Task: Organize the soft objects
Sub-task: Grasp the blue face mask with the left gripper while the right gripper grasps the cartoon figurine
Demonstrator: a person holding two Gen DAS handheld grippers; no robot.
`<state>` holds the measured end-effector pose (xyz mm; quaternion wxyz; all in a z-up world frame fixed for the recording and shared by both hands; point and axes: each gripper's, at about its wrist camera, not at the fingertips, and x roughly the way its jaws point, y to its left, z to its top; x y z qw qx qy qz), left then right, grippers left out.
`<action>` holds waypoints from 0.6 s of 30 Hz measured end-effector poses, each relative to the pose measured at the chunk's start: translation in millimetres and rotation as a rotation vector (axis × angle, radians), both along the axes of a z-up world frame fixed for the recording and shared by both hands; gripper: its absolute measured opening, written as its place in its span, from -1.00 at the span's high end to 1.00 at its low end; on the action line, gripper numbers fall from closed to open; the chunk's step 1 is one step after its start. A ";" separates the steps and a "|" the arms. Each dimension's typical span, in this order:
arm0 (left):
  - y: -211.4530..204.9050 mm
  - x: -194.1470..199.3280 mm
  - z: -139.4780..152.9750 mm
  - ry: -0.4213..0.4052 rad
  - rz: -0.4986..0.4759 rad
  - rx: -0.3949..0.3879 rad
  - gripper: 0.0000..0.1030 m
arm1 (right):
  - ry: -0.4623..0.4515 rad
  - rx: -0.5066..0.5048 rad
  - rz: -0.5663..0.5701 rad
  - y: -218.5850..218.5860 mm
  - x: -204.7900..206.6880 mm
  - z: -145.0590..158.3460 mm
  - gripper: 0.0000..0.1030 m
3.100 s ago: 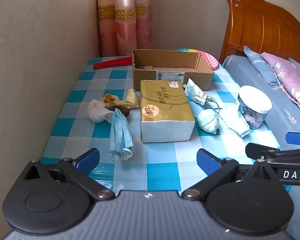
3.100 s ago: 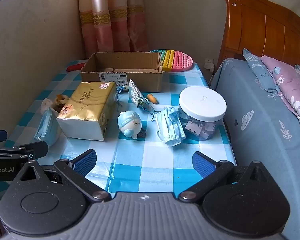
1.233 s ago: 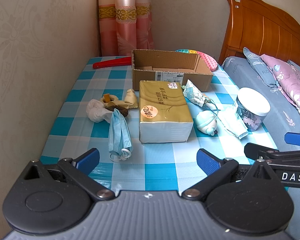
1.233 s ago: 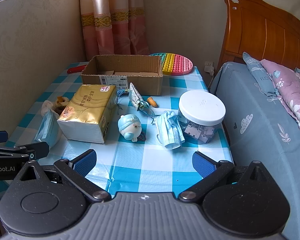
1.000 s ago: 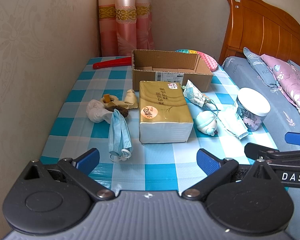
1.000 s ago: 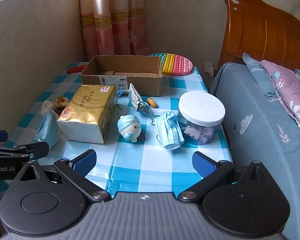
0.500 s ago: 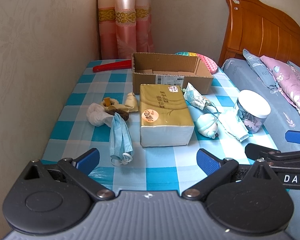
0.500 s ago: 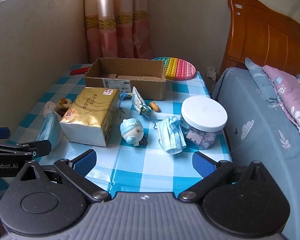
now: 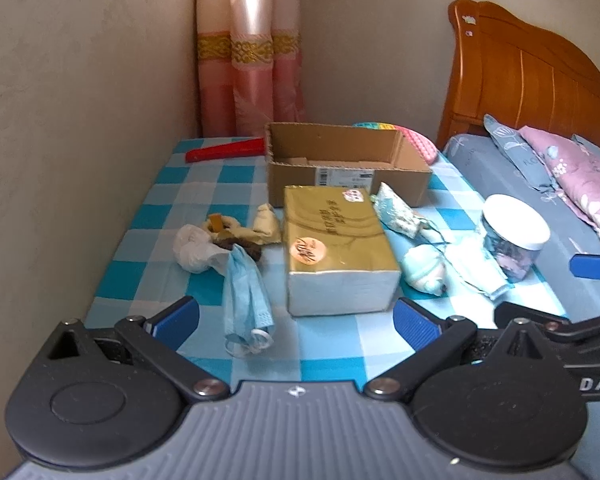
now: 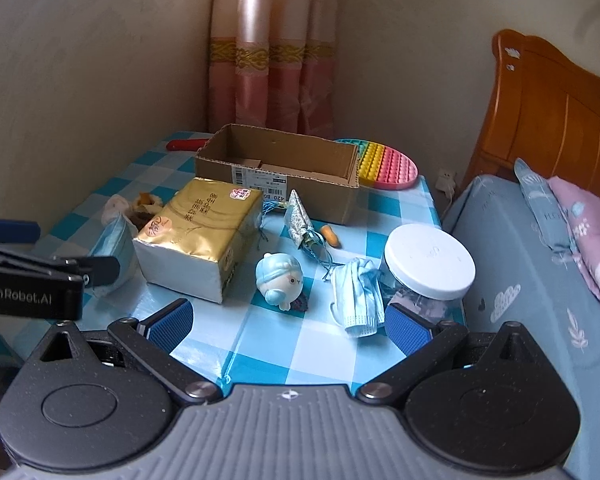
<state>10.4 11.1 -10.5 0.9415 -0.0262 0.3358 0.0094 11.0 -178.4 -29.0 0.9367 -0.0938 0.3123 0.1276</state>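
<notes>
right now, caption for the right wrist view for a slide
Open right gripper hovering over a checked table with tissue pack, face mask, plush toy and cardboard box.

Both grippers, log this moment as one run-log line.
left gripper: open, empty, above table edge | right gripper: open, empty | box: holds no soft items | masks, tissue pack, toy: on table

The pop-it mat point(image 9: 416, 142) is mostly hidden behind the cardboard box point(image 9: 344, 168); the jar point(image 10: 428, 276) contents are unreadable.
</notes>
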 end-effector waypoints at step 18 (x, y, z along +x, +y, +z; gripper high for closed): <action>36.5 31.4 -57.9 0.001 0.051 -0.056 -0.99 | 0.064 -0.005 0.072 -9.5 30.7 -46.4 -1.00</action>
